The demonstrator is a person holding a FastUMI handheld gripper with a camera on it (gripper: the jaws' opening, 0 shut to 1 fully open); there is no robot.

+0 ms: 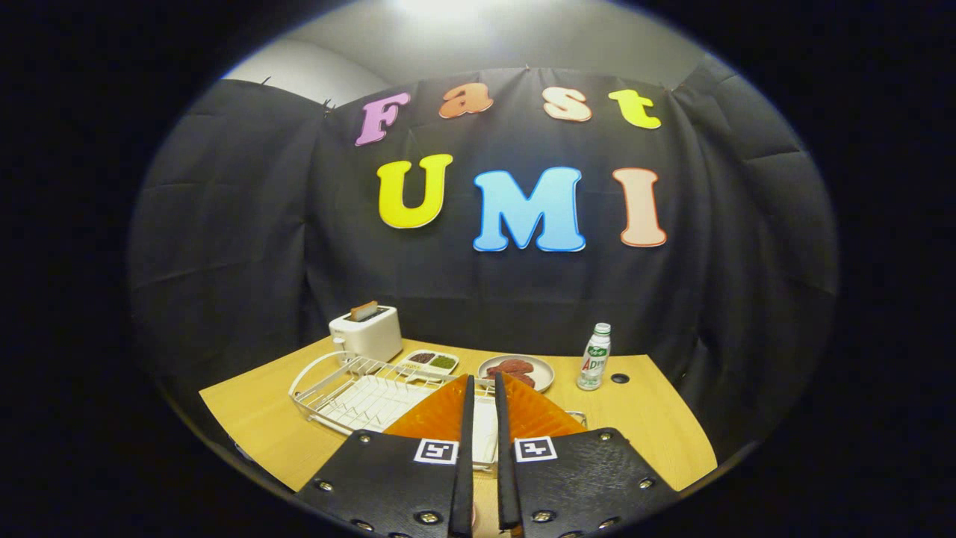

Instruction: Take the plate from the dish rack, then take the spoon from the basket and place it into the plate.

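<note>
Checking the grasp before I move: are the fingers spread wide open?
No: the fingers stand nearly together, a narrow gap between them, above the dish rack.

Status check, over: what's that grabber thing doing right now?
Gripper over dish rack, jaws a narrow slit apart. Grip unclear. Toaster, bottle beyond, well clear.

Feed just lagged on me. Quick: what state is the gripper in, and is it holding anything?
Gripper: jaws nearly closed with a thin gap between them, nothing visibly held, raised above the near end of the dish rack.
</note>
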